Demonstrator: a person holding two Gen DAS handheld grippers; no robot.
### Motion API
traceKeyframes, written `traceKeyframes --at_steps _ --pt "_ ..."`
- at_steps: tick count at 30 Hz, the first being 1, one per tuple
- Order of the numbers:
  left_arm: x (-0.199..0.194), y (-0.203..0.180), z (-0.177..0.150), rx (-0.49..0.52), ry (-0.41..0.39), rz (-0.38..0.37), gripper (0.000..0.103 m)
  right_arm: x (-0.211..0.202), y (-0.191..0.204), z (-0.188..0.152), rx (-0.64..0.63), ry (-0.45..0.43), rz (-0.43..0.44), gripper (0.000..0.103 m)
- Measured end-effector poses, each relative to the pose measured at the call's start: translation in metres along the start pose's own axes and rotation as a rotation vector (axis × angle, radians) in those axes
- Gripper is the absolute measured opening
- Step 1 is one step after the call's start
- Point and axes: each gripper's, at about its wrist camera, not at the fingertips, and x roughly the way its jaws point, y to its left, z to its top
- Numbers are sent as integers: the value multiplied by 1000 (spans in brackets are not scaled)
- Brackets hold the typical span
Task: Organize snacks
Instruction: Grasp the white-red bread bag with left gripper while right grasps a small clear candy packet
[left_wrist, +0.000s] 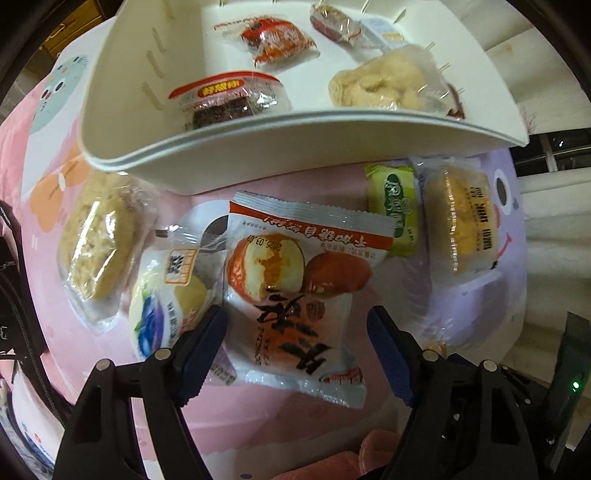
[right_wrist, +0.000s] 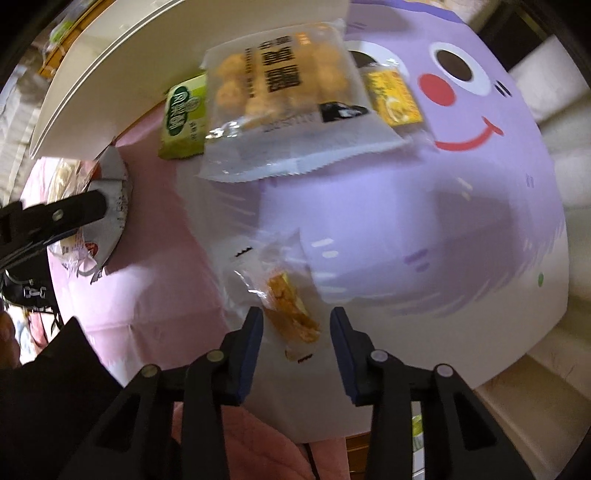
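Observation:
In the left wrist view, my left gripper (left_wrist: 295, 317) points down at an orange-and-white pastry packet (left_wrist: 295, 288) on the pink mat. Its blue fingers straddle the packet. The left pad is at the wrapper's edge and a gap shows at the right pad, so it is open. Under my right gripper (right_wrist: 297, 314) lies a small clear-wrapped yellow snack (right_wrist: 291, 314), set between the open fingers with space on both sides. A white bin (left_wrist: 221, 162) behind holds a red-wrapped packet (left_wrist: 273, 37), a dark cake (left_wrist: 229, 99) and a pale puffed snack (left_wrist: 384, 79).
Loose on the mat lie a rice-crisp packet (left_wrist: 99, 243), a blueberry packet (left_wrist: 166, 295), a green packet (right_wrist: 183, 114), a large packet of yellow balls (right_wrist: 288, 92) and a yellow packet (right_wrist: 391, 96). The purple smiling-face mat (right_wrist: 443, 184) extends right. The bin's wall (right_wrist: 147, 66) overhangs the far side.

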Motion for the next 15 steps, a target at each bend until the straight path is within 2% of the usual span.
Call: traceKeyframes --at_steps 3,8,15 --pt "6 -1 4 0 12 20 71 5 12 3 -14 8 0 29" --pt "13 -2 8 15 16 23 71 12 11 11 -25 20 2 24" --pt "24 -14 13 22 22 22 68 20 22 7 -47 15 -8 22"
